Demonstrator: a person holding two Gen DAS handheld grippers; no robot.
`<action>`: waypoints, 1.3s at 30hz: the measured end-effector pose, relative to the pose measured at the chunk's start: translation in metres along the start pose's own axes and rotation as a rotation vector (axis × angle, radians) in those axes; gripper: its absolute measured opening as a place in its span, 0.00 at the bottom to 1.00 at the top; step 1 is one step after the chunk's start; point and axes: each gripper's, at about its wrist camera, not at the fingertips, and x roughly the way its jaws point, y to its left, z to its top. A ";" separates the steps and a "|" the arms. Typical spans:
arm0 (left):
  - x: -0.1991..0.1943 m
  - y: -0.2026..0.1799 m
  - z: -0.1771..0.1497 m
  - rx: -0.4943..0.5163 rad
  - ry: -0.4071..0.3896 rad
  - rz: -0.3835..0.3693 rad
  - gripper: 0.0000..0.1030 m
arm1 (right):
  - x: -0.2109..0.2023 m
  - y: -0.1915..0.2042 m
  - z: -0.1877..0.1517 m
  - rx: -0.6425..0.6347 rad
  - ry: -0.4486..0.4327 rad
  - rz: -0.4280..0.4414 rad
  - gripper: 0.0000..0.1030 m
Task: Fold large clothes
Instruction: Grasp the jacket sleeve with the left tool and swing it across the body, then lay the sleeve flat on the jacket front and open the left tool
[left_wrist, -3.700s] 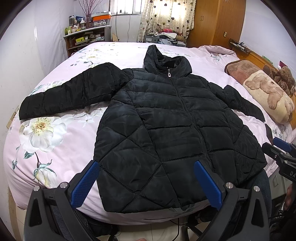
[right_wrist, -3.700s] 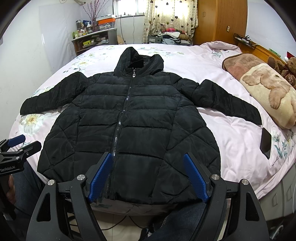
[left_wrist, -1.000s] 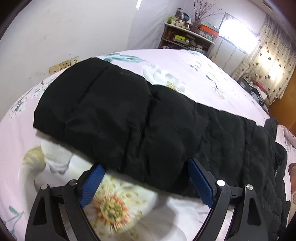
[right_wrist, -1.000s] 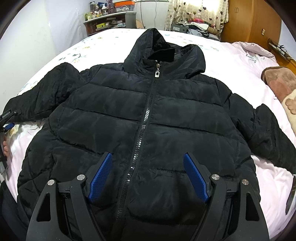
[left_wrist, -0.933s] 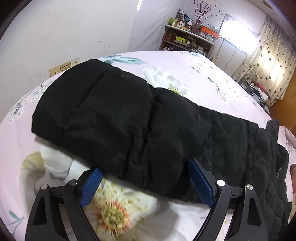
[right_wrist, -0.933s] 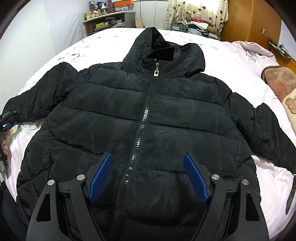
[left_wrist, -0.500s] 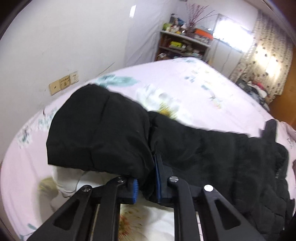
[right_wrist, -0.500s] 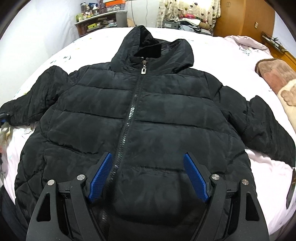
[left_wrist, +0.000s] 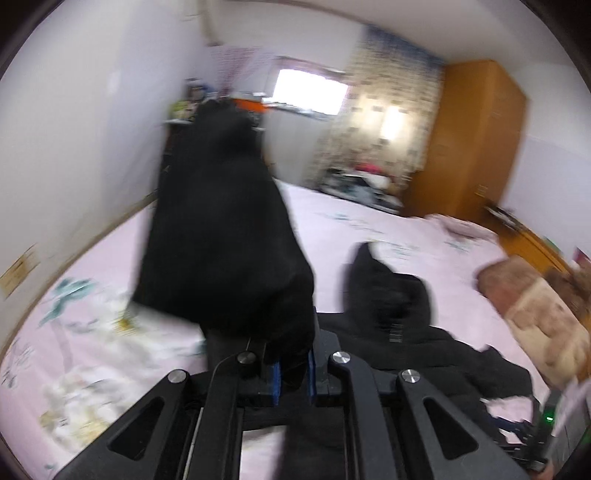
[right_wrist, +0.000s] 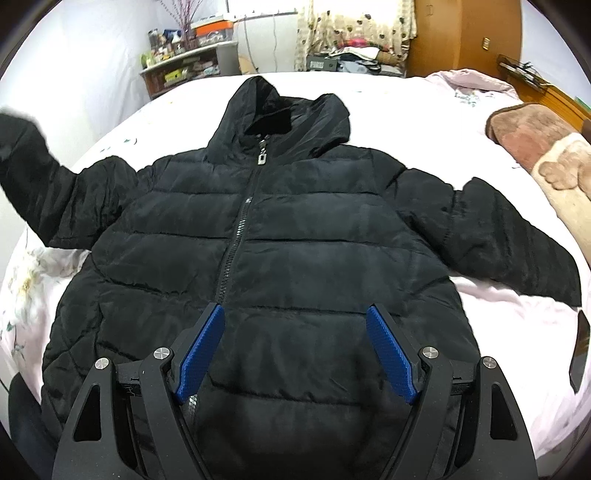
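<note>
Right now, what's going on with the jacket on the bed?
A person with a gripper in each hand is folding a black puffer jacket spread face up and zipped on the bed. The left gripper is closing on the cuff end of one sleeve and holds it up off the bed. The right gripper hovers open over the jacket's lower front, gripping nothing. No fold is laid yet.

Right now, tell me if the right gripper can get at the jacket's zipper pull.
Probably yes. The right gripper hangs open over the jacket front, and nothing covers the zipper pull below the hood; the lifted sleeve is off to the side.
</note>
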 end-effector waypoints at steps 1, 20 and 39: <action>0.005 -0.015 0.002 0.019 0.007 -0.032 0.09 | -0.003 -0.003 -0.001 0.007 -0.004 -0.001 0.77; 0.174 -0.215 -0.092 0.125 0.371 -0.412 0.07 | -0.013 -0.081 -0.034 0.151 0.013 -0.069 0.77; 0.167 -0.128 -0.069 0.118 0.279 -0.277 0.71 | 0.019 -0.070 0.008 0.122 -0.023 -0.018 0.77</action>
